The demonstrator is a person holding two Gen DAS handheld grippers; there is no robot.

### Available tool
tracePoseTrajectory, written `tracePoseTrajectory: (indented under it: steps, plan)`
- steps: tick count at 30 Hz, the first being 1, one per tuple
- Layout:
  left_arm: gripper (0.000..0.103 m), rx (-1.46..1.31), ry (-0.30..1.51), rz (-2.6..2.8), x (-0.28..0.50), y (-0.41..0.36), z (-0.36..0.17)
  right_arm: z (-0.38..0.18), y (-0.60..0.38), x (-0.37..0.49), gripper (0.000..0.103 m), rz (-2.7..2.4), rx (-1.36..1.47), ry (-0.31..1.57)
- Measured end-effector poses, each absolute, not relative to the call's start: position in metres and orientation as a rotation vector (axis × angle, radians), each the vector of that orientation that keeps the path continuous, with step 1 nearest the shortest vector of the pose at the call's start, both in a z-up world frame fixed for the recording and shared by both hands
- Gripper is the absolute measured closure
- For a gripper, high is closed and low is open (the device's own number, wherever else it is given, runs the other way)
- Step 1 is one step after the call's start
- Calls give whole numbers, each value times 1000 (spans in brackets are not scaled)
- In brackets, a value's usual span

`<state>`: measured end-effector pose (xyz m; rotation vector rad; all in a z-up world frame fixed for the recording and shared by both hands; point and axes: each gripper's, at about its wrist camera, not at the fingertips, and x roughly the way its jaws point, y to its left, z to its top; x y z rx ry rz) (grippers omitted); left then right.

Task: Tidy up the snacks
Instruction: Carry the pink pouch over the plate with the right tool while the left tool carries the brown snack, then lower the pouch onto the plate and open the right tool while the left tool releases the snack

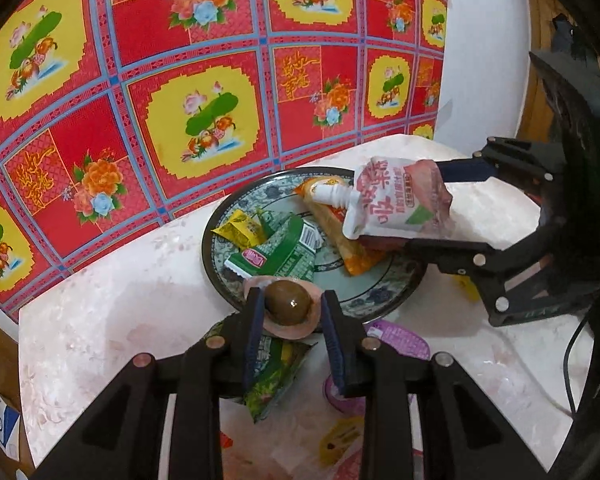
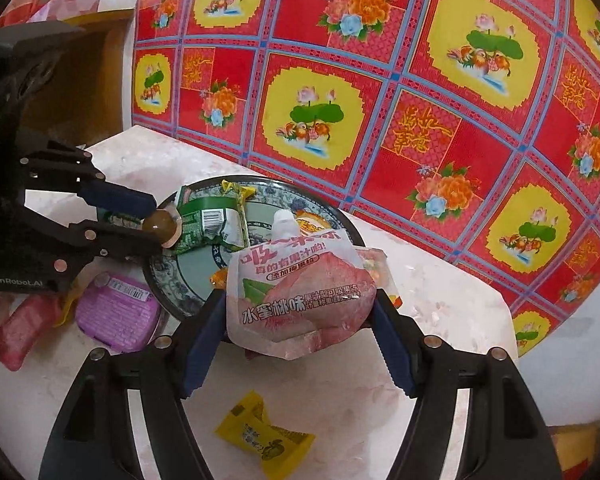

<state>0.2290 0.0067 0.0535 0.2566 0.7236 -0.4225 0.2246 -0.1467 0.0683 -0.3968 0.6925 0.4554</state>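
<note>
A blue-patterned plate (image 1: 342, 285) (image 2: 196, 276) sits on the pale marble table and holds green packets (image 1: 280, 254), a yellow candy (image 1: 240, 229) and an orange packet (image 1: 354, 258). My left gripper (image 1: 288, 306) (image 2: 156, 222) is shut on a brown egg snack (image 1: 287, 303) (image 2: 161, 221) in a clear pink-edged wrap, hovering over the plate's near rim. My right gripper (image 2: 300, 300) (image 1: 424, 206) is shut on a white and pink peach jelly pouch (image 2: 300, 292) (image 1: 396, 200) with a spout, held above the plate's right side.
On the table around the plate lie a purple lidded cup (image 2: 116, 312) (image 1: 404, 340), a green packet (image 1: 276, 376), a red-pink packet (image 2: 20, 332) and a yellow candy (image 2: 266, 436). A red flowered cloth (image 1: 180, 80) hangs behind. The table's edge (image 1: 24, 320) is at the left.
</note>
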Motion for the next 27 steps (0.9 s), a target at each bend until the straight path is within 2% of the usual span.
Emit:
tracePoseTrajectory:
  steps: [5,8,13,18,20,27]
  plan:
    - [72,256,722,-443,228,2,51,71,-145,223,31,455,-395,696]
    - [61,259,721,-415,229,2,50,71,-143,221,31,456,-406,692]
    - [54,215,696,-416,228,8,57,72,-142,218,31,455,-420,666]
    - [54,185,674,-418,226,12,62,75,-145,216,29,451,-410,645]
    - [54,180,670,-417,226,12,63,76,-146,214,23,463,-402,635]
    - [54,138,614,-378,222,22,71,77,-145,210,22,482,-396,618]
